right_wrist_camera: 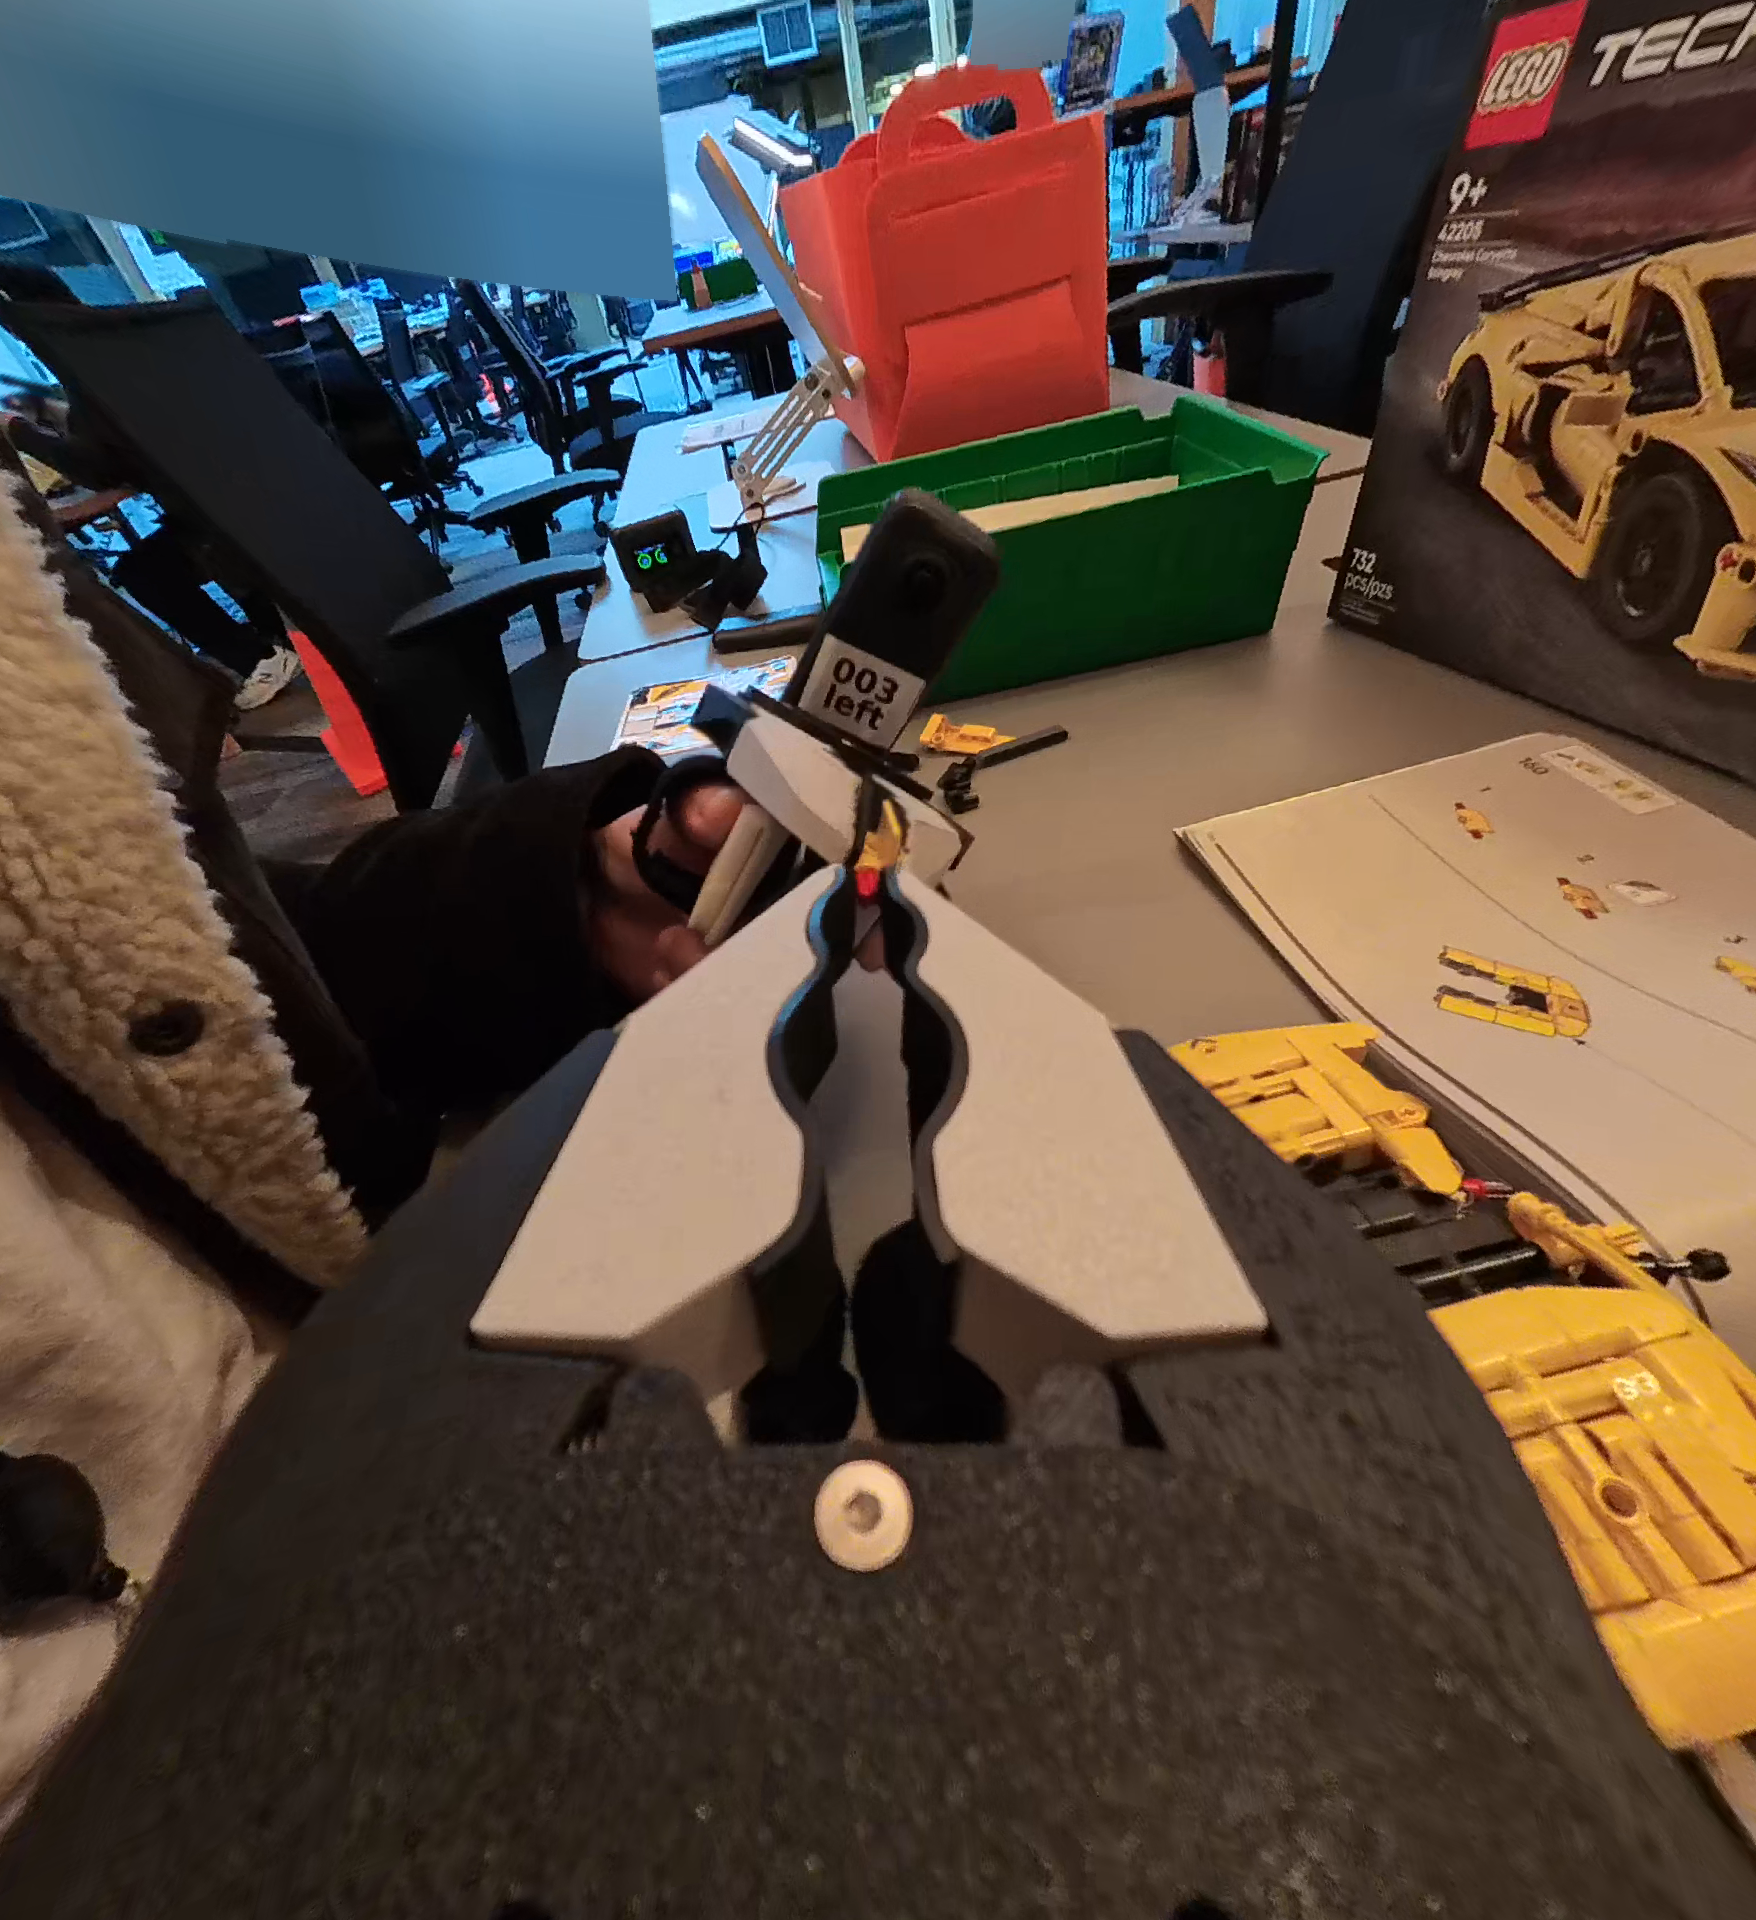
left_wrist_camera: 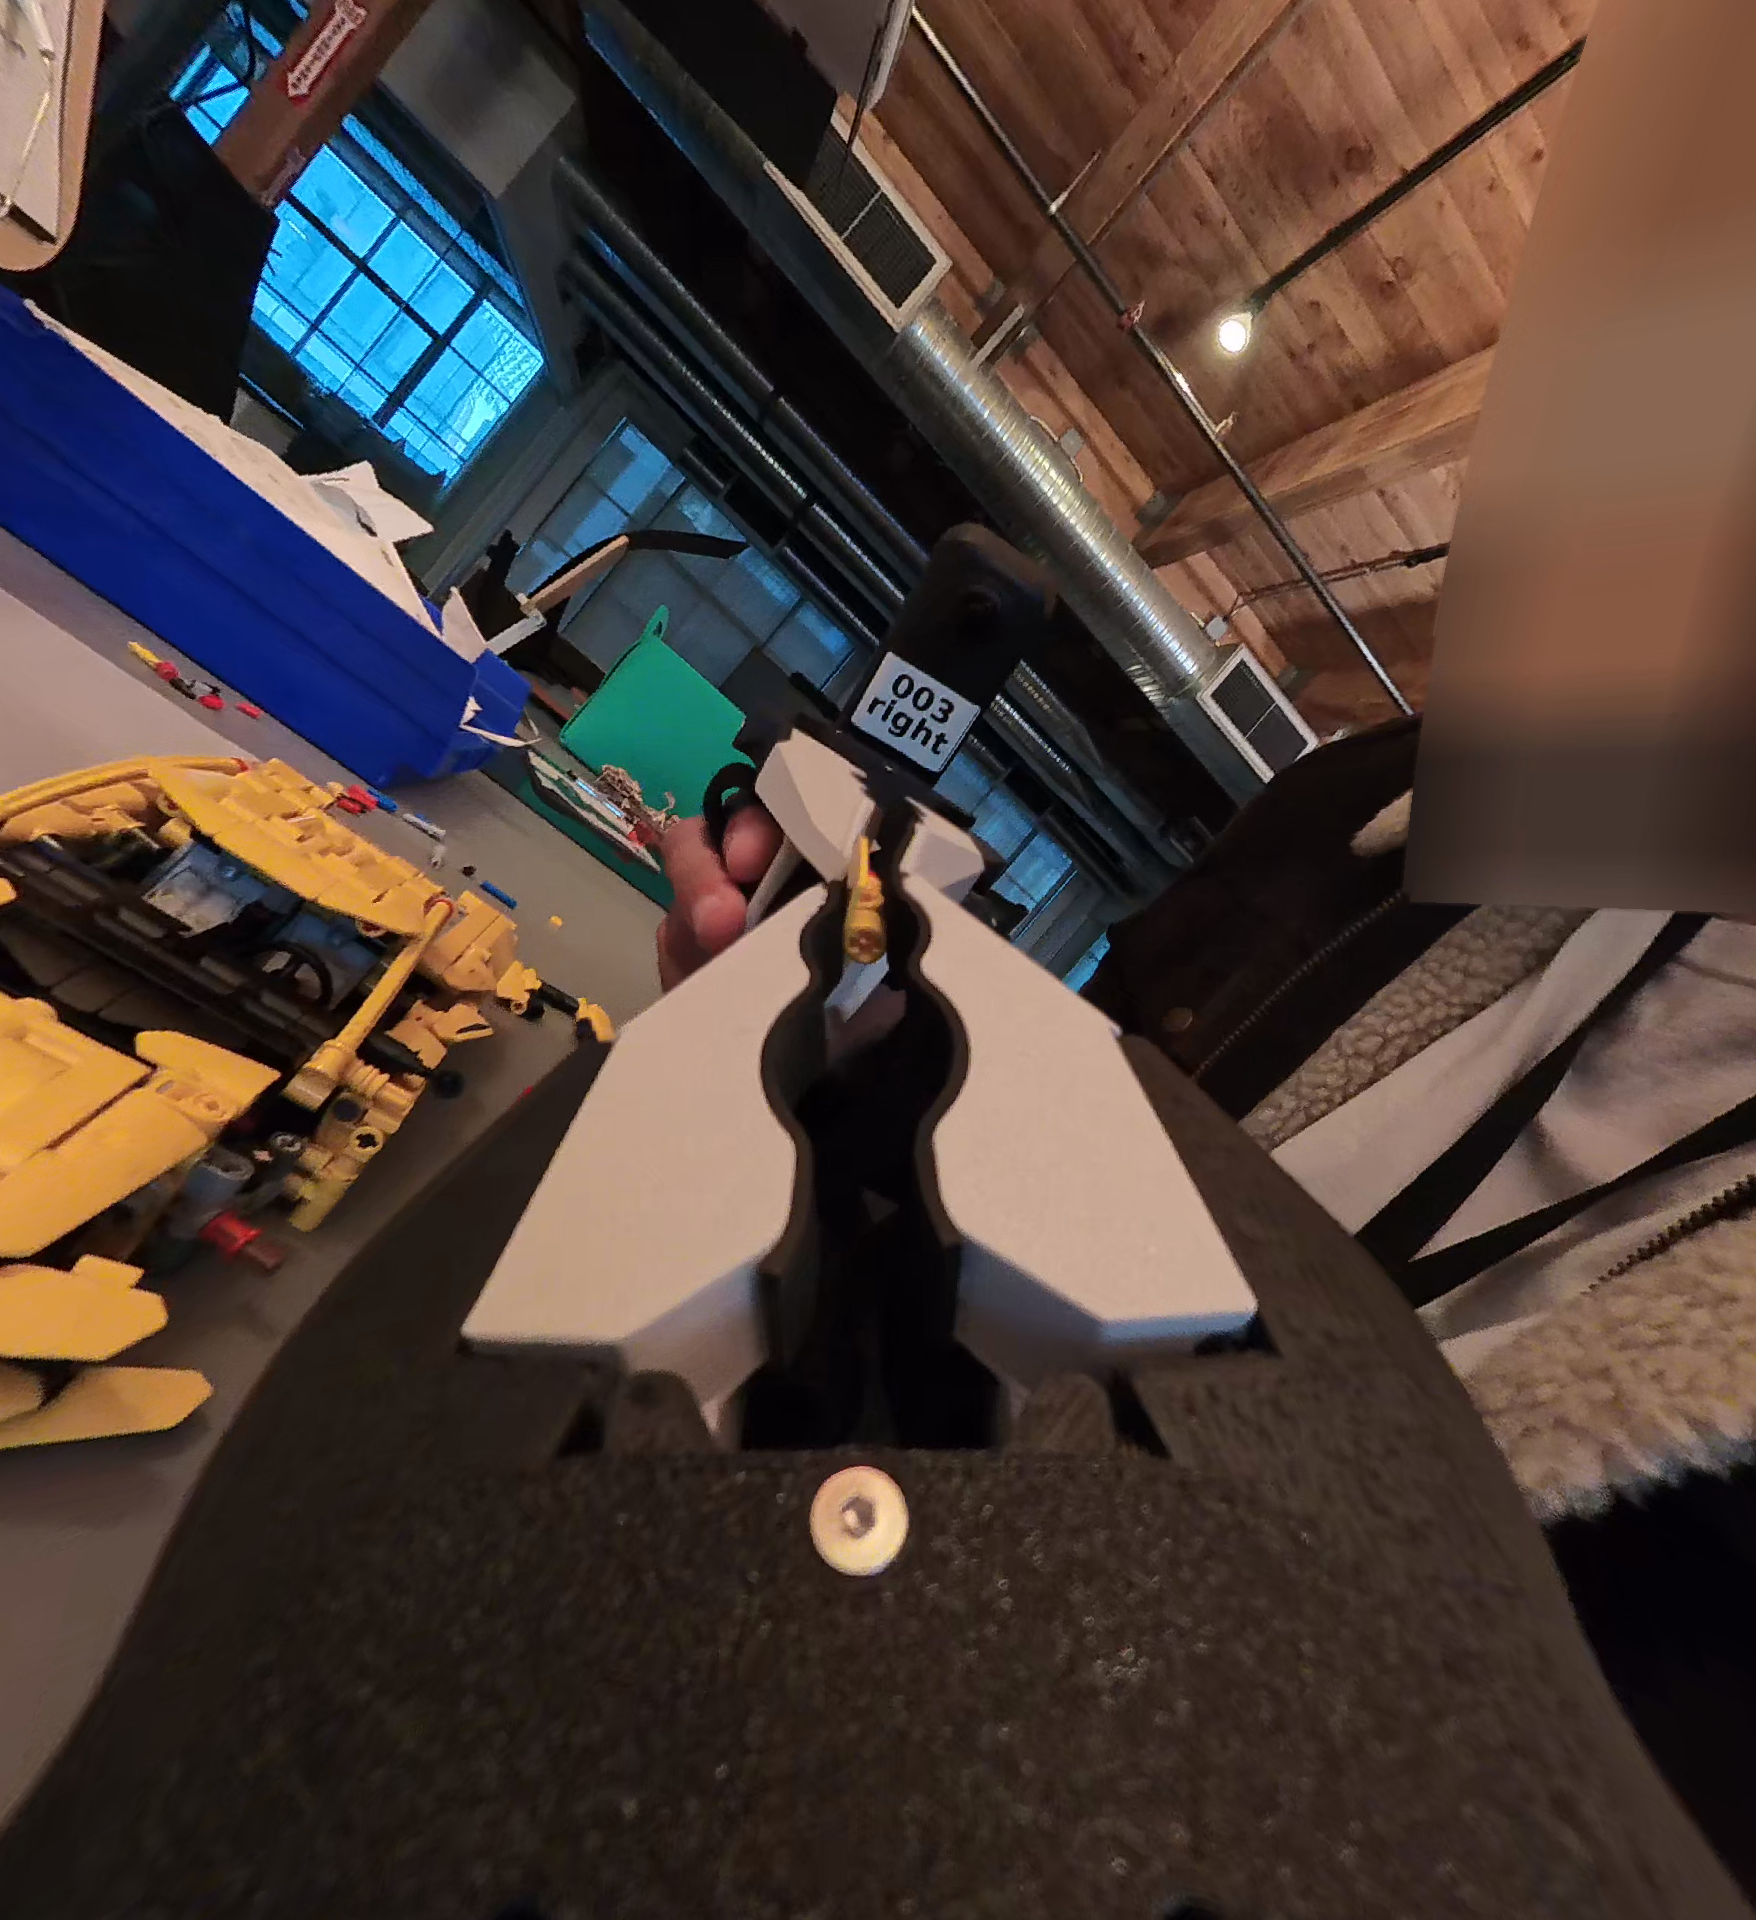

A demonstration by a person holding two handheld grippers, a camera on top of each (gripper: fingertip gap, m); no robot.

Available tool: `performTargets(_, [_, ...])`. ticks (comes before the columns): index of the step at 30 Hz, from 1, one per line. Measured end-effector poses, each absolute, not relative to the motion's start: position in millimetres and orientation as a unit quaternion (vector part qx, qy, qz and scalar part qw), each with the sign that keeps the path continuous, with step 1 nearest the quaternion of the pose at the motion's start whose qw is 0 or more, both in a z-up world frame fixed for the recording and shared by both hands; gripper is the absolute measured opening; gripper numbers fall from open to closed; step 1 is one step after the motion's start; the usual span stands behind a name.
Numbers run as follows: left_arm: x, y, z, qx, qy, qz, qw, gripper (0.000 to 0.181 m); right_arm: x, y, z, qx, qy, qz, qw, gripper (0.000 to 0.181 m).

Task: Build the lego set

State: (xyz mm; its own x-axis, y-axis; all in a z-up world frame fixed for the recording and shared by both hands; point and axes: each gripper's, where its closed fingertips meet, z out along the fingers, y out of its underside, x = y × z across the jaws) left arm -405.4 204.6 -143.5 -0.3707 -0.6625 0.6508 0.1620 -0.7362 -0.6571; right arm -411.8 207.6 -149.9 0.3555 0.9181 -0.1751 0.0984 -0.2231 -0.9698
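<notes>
1. Lego car (right_wrist_camera: 1539, 1423), yellow and part-built, lies on the grey surface (right_wrist_camera: 1113, 862), low beside both grippers.
2. Above the car, the left gripper (left_wrist_camera: 866, 902) and right gripper (right_wrist_camera: 866, 883) meet tip to tip, raised off the surface.
3. Left jaws clench a small yellow piece (left_wrist_camera: 861, 914); right jaws pinch a small red-tipped piece (right_wrist_camera: 869, 881).
4. Judged step: joining two small parts in mid-air. Next calls for straight alignment, then a firm push.
5. Beyond the car, the instruction booklet (right_wrist_camera: 1539, 935) lies open.

2 close wrist views, face to face, sharing the yellow piece (left_wrist_camera: 863, 914).
</notes>
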Motion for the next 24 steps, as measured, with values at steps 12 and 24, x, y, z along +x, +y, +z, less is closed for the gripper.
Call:
performTargets(12, [-404.9,199.4,-144.0,-0.495,0.264,-0.787,0.255,0.007,-408.0,201.7,-149.7,-0.667,-0.395,0.404,0.486,0.004])
performTargets(24, [-403.6,196.8,-142.9,-0.489,0.260,-0.792,0.257,0.007,-409.1,199.9,-149.5,-0.655,-0.407,0.399,0.496,0.003])
